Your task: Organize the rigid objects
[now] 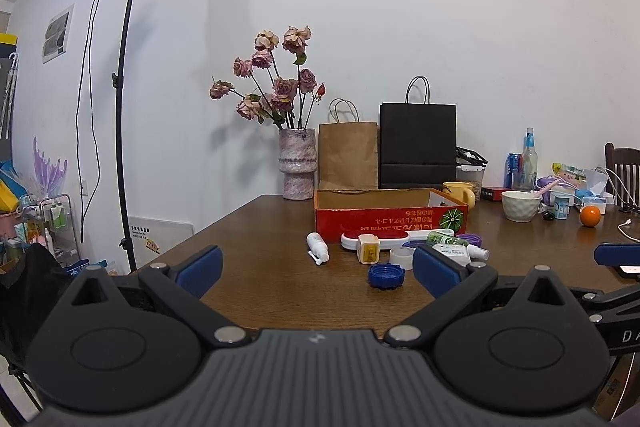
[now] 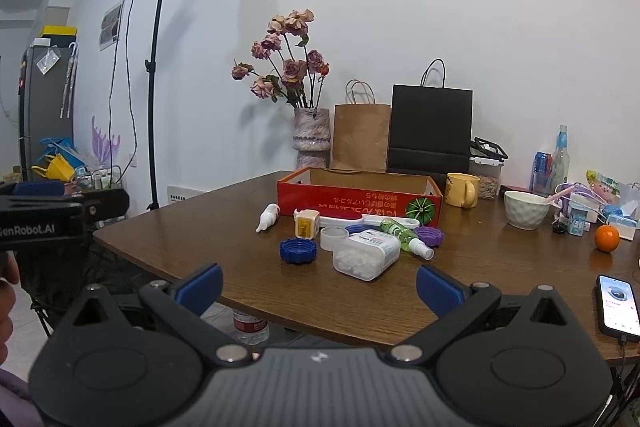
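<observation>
Small rigid items cluster on the wooden table [image 2: 500, 267] just near of the red cardboard box [image 2: 360, 201]: blue cap [image 2: 298, 251], cotton-swab container [image 2: 366, 253], white spray bottle [image 2: 267, 217]. Left gripper [image 1: 318, 269] and right gripper [image 2: 320, 285] both spread wide, empty, at near edge.

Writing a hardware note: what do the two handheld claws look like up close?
Both match: left claw and right claw have blue finger pads on black linkage arms with silver rivets, above a ribbed dark-grey body. The left one's side, in the right view, reads "GenRobot.AI".
</observation>
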Action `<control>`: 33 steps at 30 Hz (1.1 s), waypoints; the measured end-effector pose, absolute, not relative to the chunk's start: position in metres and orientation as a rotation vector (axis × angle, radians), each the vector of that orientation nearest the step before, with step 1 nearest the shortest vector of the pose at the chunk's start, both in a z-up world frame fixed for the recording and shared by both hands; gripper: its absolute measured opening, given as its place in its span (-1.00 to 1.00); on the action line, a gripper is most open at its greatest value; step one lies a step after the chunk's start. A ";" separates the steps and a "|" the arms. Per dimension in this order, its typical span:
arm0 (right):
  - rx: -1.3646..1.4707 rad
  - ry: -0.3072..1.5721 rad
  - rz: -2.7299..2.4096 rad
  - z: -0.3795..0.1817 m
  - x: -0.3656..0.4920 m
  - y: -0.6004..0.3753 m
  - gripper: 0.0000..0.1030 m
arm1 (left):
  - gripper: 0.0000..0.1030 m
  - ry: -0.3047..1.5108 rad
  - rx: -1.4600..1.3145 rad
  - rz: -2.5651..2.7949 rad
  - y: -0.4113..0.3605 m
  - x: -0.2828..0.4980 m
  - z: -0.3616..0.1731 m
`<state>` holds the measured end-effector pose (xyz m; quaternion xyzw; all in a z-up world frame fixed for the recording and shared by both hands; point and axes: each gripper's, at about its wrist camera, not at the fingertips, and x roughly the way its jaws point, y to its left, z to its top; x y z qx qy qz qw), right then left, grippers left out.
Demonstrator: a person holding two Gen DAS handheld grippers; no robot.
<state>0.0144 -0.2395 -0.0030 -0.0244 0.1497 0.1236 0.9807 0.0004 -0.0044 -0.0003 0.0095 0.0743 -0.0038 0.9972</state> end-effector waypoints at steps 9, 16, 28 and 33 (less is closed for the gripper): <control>-0.046 0.303 0.250 -0.004 0.014 -0.240 1.00 | 1.00 0.150 0.019 -0.011 -0.004 0.001 -0.001; -0.026 0.320 0.253 -0.012 0.022 -0.241 1.00 | 1.00 0.148 0.029 -0.003 -0.004 0.009 -0.006; -0.022 0.304 0.131 -0.030 0.082 -0.261 1.00 | 1.00 0.206 0.010 0.007 -0.012 0.074 -0.019; -0.004 0.305 0.103 -0.033 0.112 -0.276 1.00 | 1.00 0.253 0.002 -0.011 -0.017 0.110 -0.028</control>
